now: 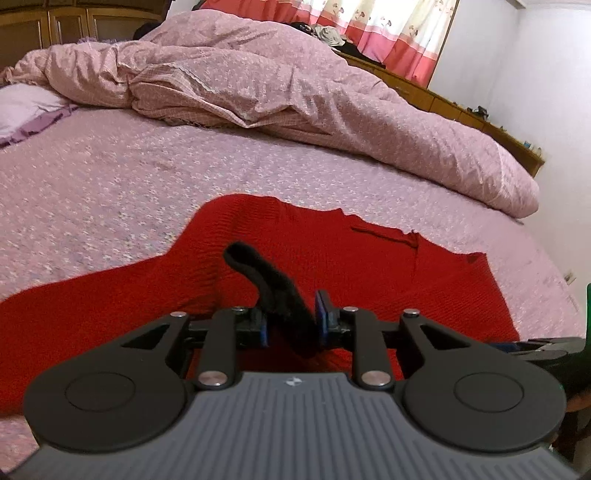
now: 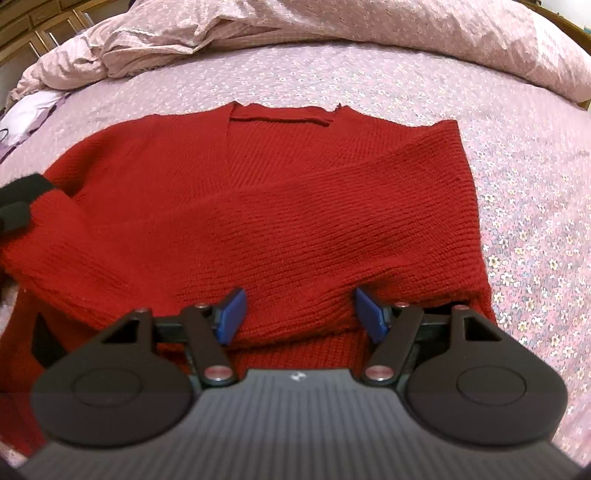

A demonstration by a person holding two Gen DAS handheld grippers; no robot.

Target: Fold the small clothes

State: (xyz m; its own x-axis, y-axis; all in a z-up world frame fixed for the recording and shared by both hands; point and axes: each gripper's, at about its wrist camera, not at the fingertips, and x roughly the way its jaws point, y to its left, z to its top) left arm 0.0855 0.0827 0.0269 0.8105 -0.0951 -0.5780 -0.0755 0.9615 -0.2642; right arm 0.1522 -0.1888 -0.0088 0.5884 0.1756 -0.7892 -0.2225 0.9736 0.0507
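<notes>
A red knit sweater (image 1: 369, 266) (image 2: 258, 184) lies flat on the bed, neckline away from me. One sleeve is folded across its body towards the left. That sleeve ends in a black cuff (image 1: 266, 280) (image 2: 26, 188). In the left wrist view the cuff runs up between the blue pads of my left gripper (image 1: 291, 319). The jaws stand narrowly apart and a thin gap shows beside the right pad. My right gripper (image 2: 301, 314) is open wide low over the sweater's near hem. Red knit lies between its pads, unpinched.
A crumpled pink duvet (image 1: 277, 85) (image 2: 332, 37) is heaped along the far side of the flowered bedsheet (image 1: 110, 184). A purple pillow (image 1: 22, 107) lies at the far left. A wooden ledge (image 1: 461, 107) and a red-and-cream curtain (image 1: 388, 29) stand behind the bed.
</notes>
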